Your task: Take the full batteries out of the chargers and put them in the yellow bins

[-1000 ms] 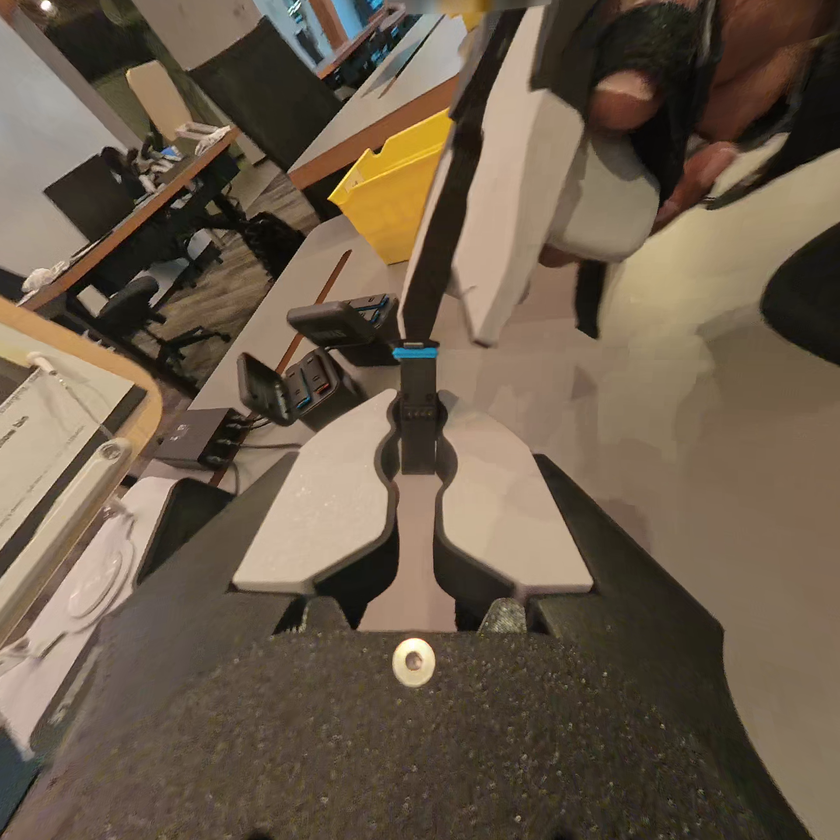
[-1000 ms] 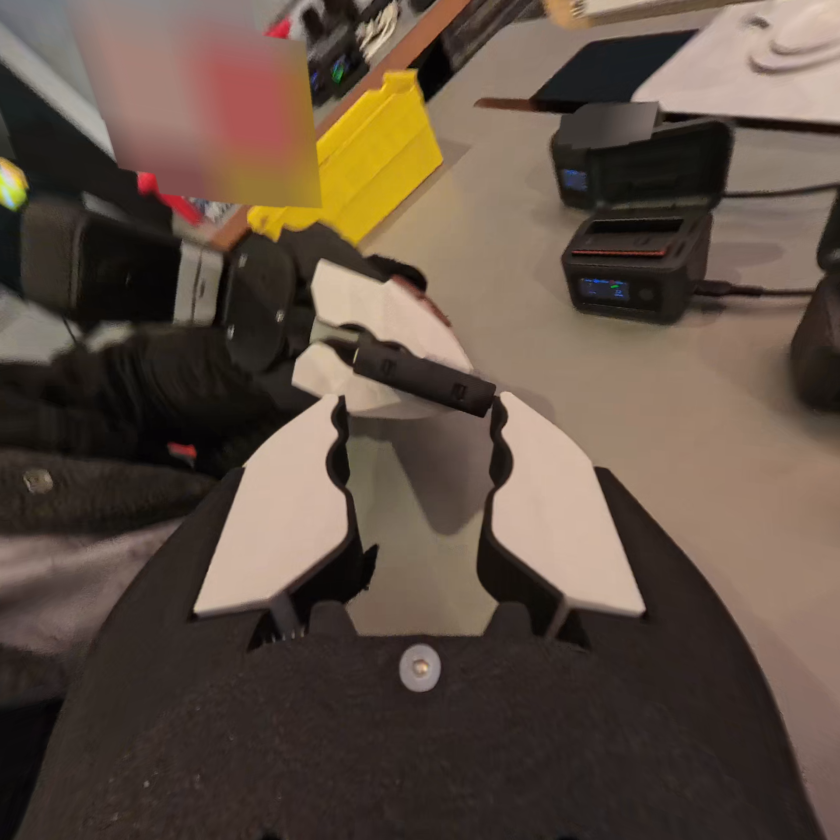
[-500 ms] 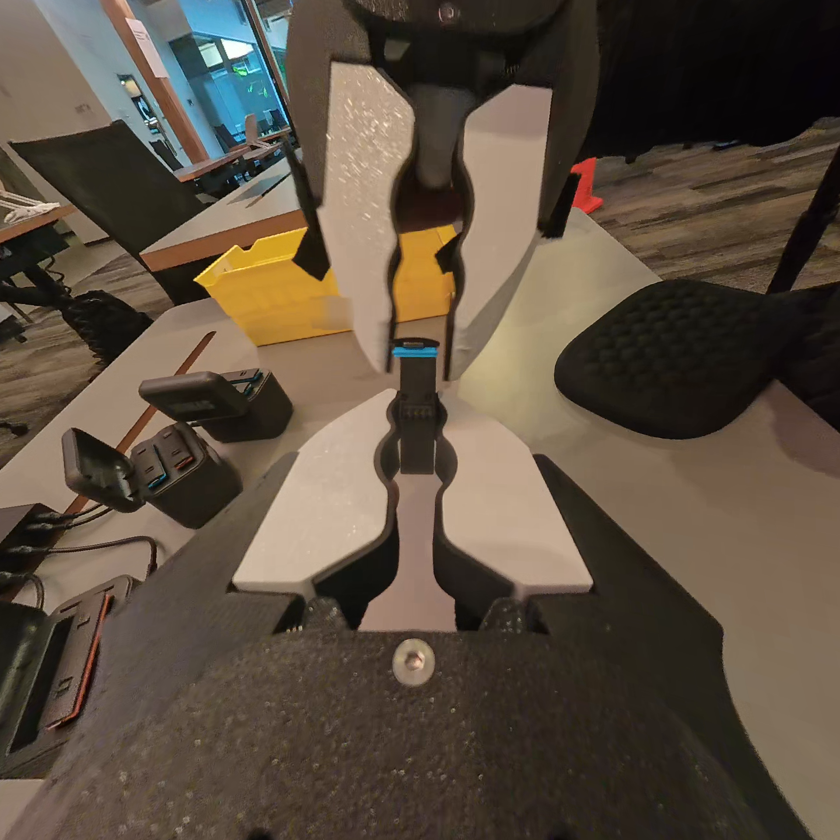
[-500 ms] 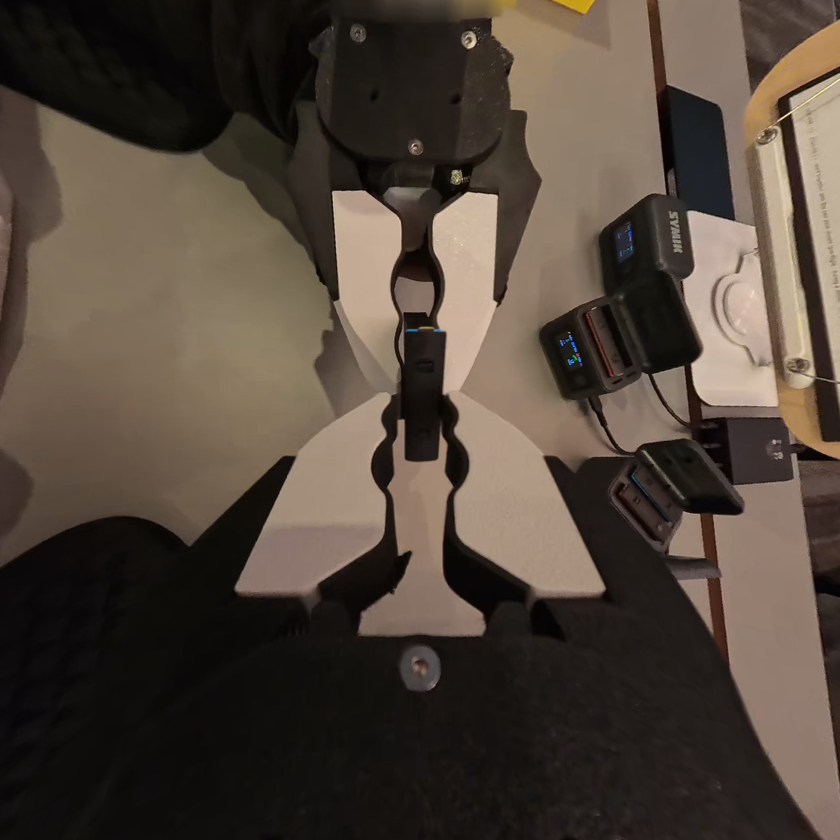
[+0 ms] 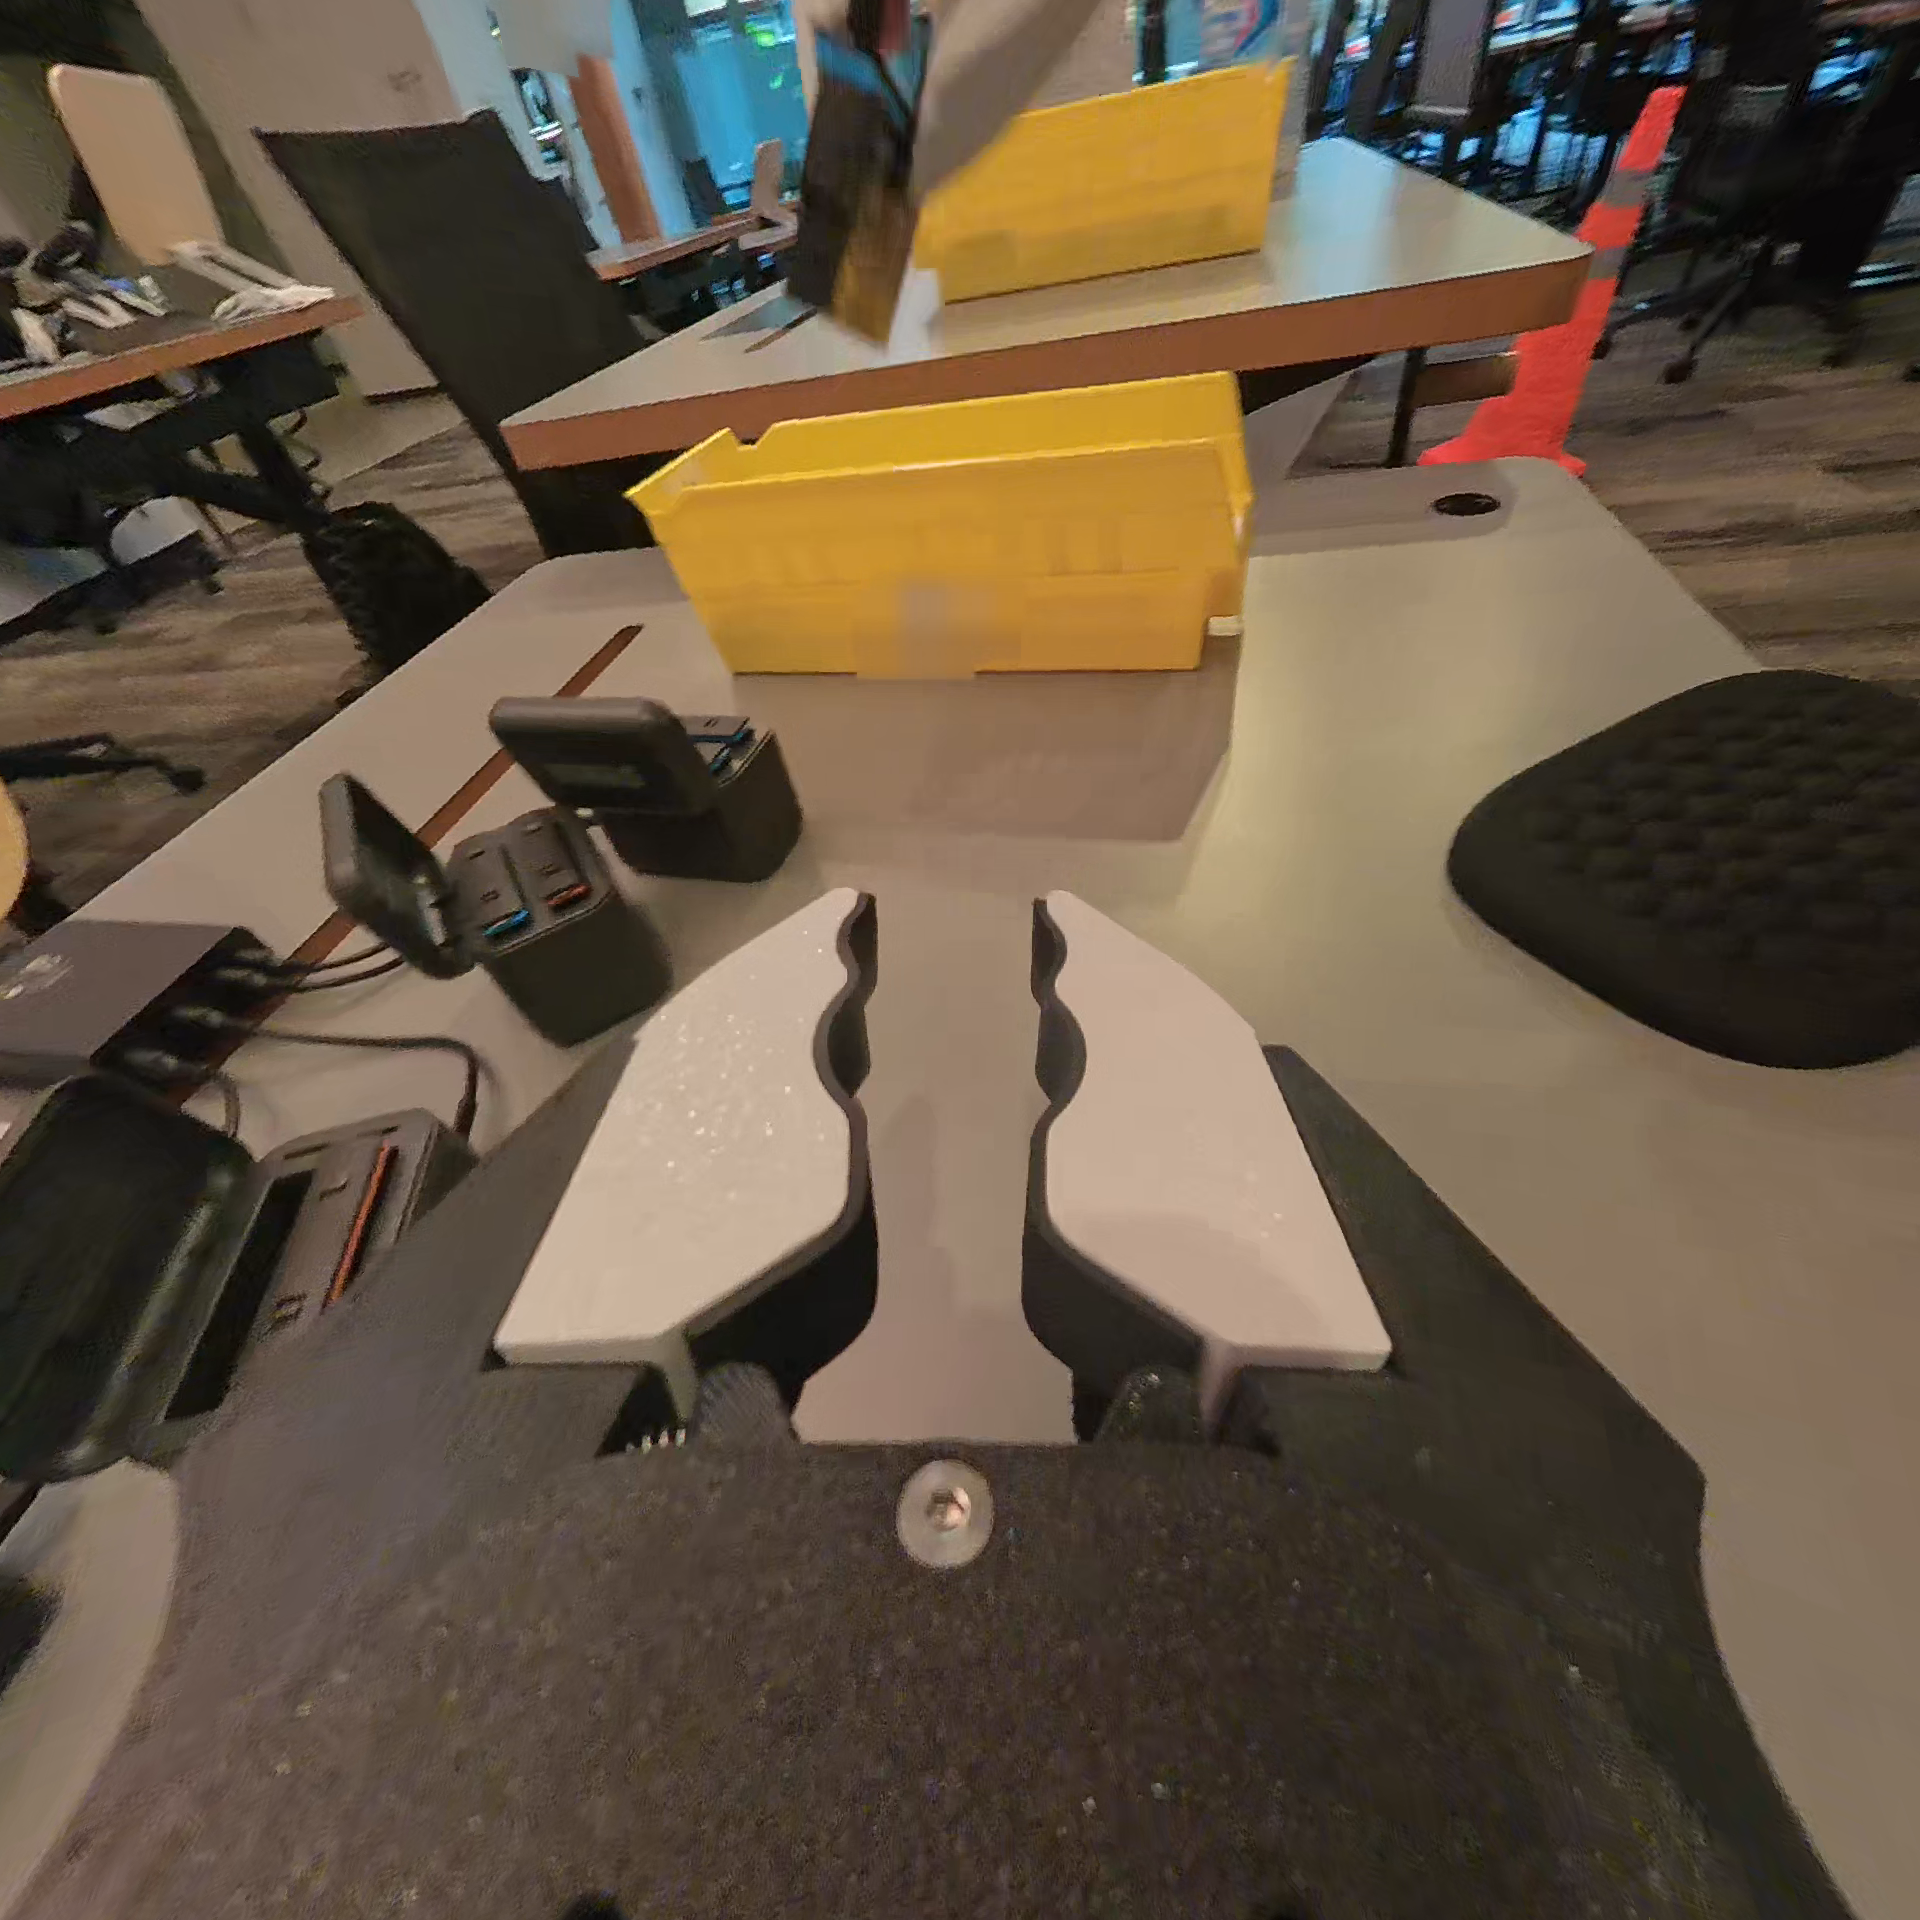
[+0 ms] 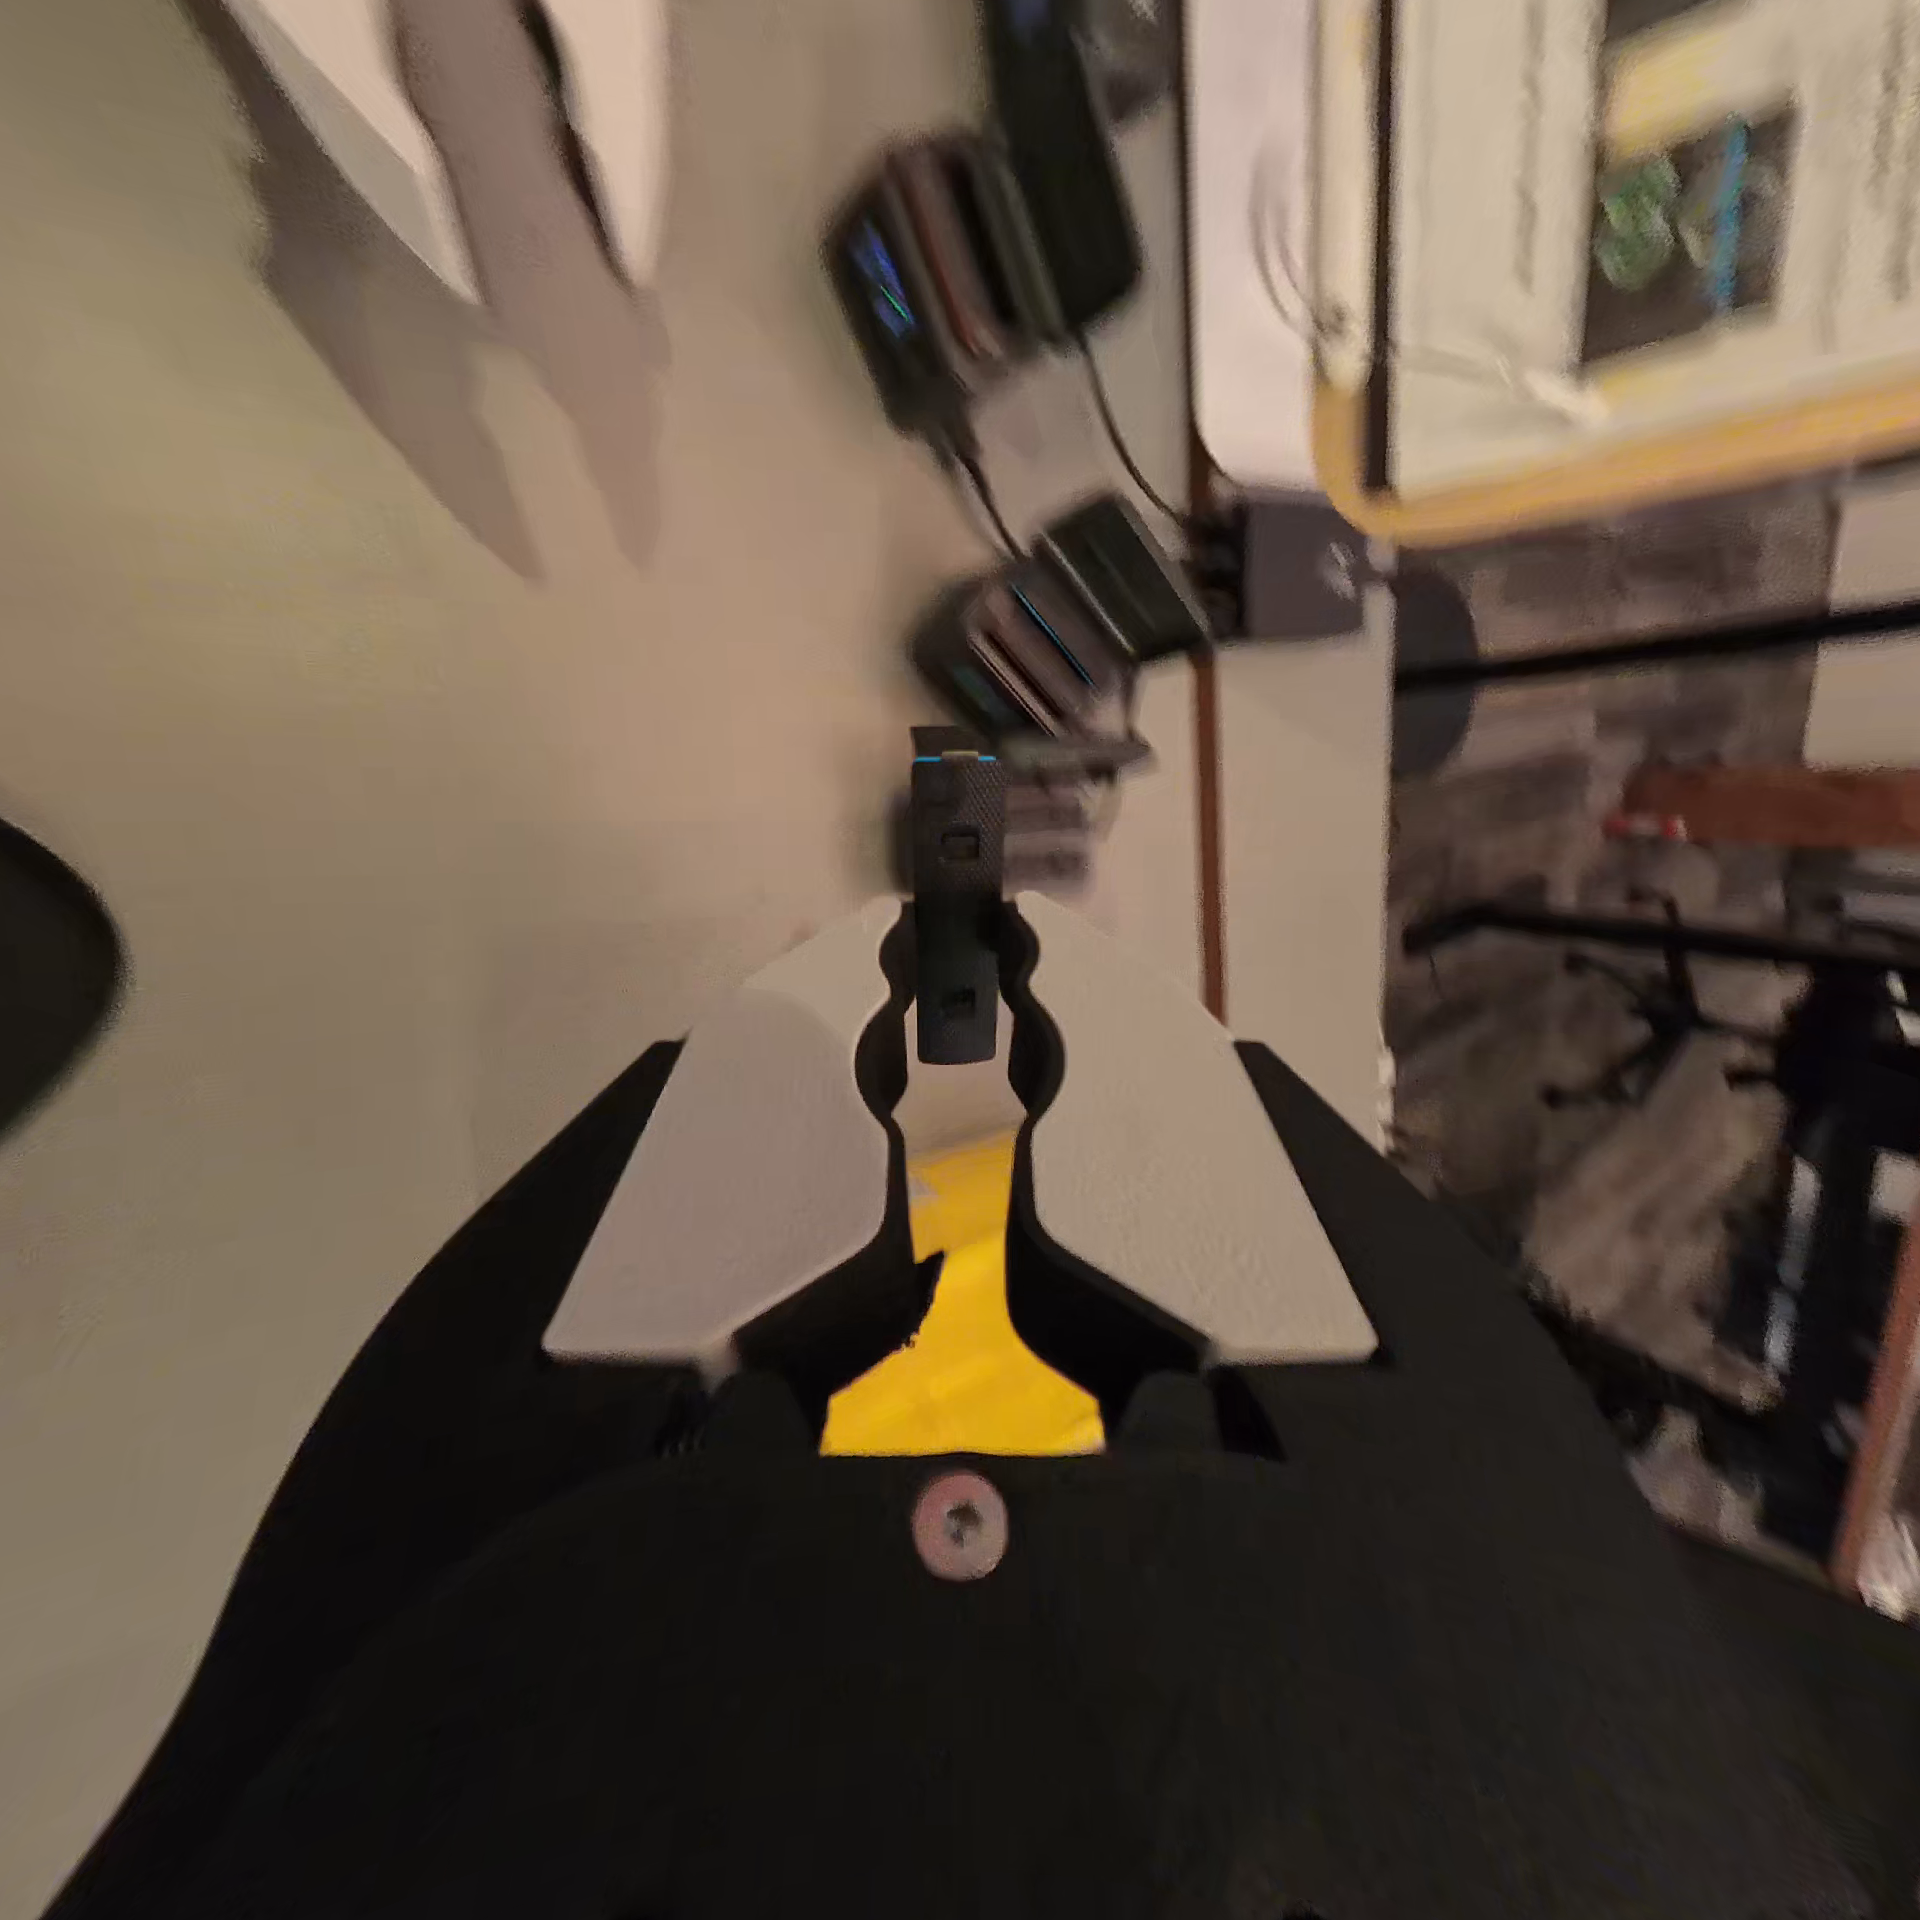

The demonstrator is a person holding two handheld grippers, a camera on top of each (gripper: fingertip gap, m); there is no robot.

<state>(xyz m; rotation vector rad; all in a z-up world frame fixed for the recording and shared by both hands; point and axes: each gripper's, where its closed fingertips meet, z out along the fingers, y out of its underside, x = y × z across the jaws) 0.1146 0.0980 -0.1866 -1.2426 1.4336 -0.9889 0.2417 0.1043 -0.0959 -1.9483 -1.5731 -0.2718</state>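
My left gripper (image 5: pixel 951 920) is open and empty above the grey table (image 5: pixel 1455 1195). A yellow bin (image 5: pixel 935 540) stands ahead of it at the table's far edge. Three black chargers stand to its left with lids open: one (image 5: pixel 665 790) near the bin, one (image 5: pixel 540 935) with batteries in its slots, one (image 5: pixel 312 1226) at the left edge. My right gripper (image 6: pixel 956 914) is shut on a black battery (image 6: pixel 956 883) with a blue end. It is held high above the yellow bin (image 6: pixel 956 1382), which shows between the jaws. That battery also shows blurred at the top of the left wrist view (image 5: pixel 862 187).
A black mesh pad (image 5: pixel 1704 862) lies on the right of the table. A second yellow bin (image 5: pixel 1101 197) sits on another table behind. A black power hub with cables (image 5: pixel 114 997) lies at the left. Chairs and an orange cone (image 5: pixel 1558 301) stand beyond the table. The grippers' ends are close to 15 centimeters from one another.
The battery passed from my left gripper to my right one. My left gripper opened and drew back. My right gripper lifted the battery away and over the yellow bin.
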